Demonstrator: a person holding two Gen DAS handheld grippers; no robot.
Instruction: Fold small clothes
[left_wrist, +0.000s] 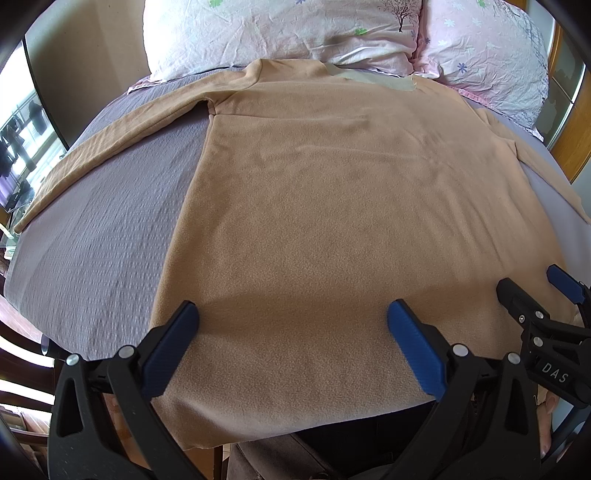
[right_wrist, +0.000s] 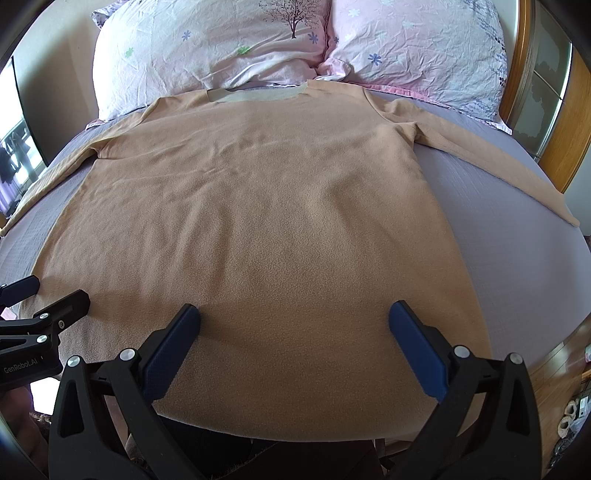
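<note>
1. The tan fleece shirt (left_wrist: 332, 206) lies spread flat, front or back down I cannot tell, in the middle of the bed (left_wrist: 96, 236). Its collar points toward the pillows, and its hem hangs a little over the near edge of the mattress.
2. The bed wears a lilac textured cover, bare on either side of the shirt's body.
3. Two pillows sit at the head: the left pillow (right_wrist: 207, 48), white-pink with a small tree print, and the right pillow (right_wrist: 417, 51), pink with little flowers. They touch each other, and the shirt's neckline (right_wrist: 255, 96), paler than the rest, lies just beside them.
4. The left sleeve (left_wrist: 110, 136) stretches out slantwise across the cover toward the bed's left edge; the right sleeve (right_wrist: 491, 162) does the same on the other side.
5. The left gripper (left_wrist: 291, 321) hovers over the hem near the shirt's left side, fingers spread wide, holding nothing.
6. The right gripper (right_wrist: 295, 321) hovers over the hem further right, likewise spread wide with nothing between its blue pads (right_wrist: 417, 350).
</note>
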